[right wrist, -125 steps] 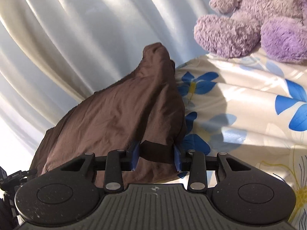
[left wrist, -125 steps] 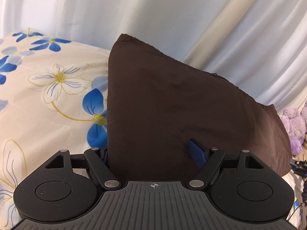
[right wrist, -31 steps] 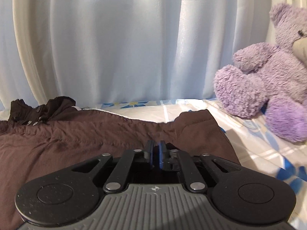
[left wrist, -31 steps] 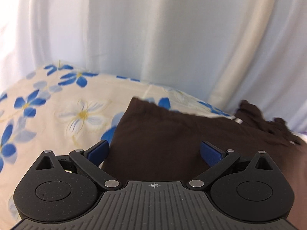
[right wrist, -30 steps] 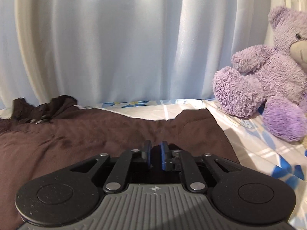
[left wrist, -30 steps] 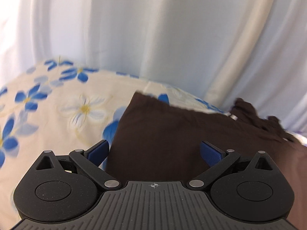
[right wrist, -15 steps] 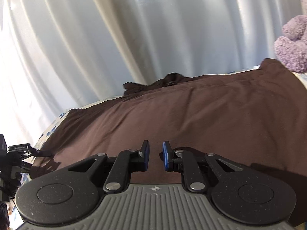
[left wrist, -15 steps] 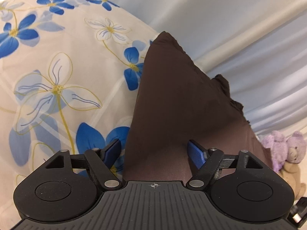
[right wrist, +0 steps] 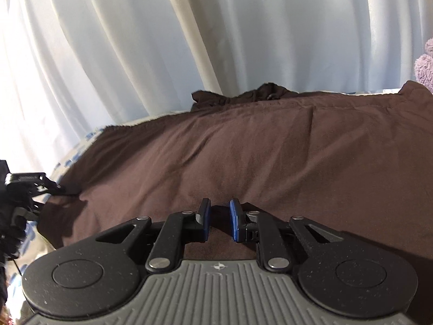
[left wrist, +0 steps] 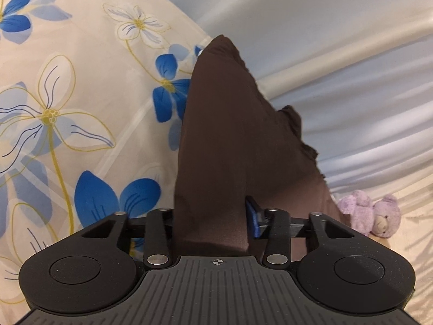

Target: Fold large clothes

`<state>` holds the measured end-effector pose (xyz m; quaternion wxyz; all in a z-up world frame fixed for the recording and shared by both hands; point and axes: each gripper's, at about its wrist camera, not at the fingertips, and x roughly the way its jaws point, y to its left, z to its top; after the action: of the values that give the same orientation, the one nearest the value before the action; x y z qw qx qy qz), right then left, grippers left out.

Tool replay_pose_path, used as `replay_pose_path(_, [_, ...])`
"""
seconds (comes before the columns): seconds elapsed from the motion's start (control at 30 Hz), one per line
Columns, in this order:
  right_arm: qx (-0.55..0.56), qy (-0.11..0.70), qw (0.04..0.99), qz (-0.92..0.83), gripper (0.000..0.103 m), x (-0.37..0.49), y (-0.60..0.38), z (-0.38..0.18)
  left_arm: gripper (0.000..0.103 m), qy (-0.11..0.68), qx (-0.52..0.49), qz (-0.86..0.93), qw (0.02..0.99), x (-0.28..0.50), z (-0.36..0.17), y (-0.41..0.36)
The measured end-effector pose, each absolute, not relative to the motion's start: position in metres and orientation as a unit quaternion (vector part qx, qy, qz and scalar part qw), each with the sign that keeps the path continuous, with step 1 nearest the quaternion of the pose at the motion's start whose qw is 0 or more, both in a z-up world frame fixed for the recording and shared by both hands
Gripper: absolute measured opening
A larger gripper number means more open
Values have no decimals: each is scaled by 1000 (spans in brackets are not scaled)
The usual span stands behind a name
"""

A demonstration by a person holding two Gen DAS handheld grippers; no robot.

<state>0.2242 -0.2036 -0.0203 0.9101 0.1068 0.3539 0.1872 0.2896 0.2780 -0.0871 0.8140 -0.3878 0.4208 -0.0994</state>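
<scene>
A large dark brown garment [left wrist: 230,140] lies on a floral bedsheet [left wrist: 67,108]. My left gripper [left wrist: 213,222] is shut on a raised fold at the garment's near edge; the cloth fills the gap and hides the left finger. In the right wrist view the garment [right wrist: 257,146] spreads wide and flat, its bunched part at the far edge by the curtain. My right gripper [right wrist: 219,220] hovers just over the garment's near part, its blue fingers [right wrist: 236,220] a small gap apart with no cloth between them. The left gripper also shows at the left edge of that view [right wrist: 35,184].
A white curtain [right wrist: 189,40] hangs behind the bed. A purple teddy bear [left wrist: 373,218] sits on the bed to the right, and its edge shows in the right wrist view [right wrist: 425,65].
My left gripper has closed from wide open onto the garment's edge fold and lifted it. My right gripper swung left over the garment and opened slightly.
</scene>
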Motion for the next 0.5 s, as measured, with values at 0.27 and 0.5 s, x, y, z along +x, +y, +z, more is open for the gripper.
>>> replay_pose_path(0.27, [103, 326, 925, 167, 16, 220, -197, -5, 31, 389, -396, -131, 821, 284, -43, 265])
replay_pose_path(0.5, [134, 367, 904, 171, 16, 236, -203, -33, 31, 364, -398, -205, 817, 288, 23, 208])
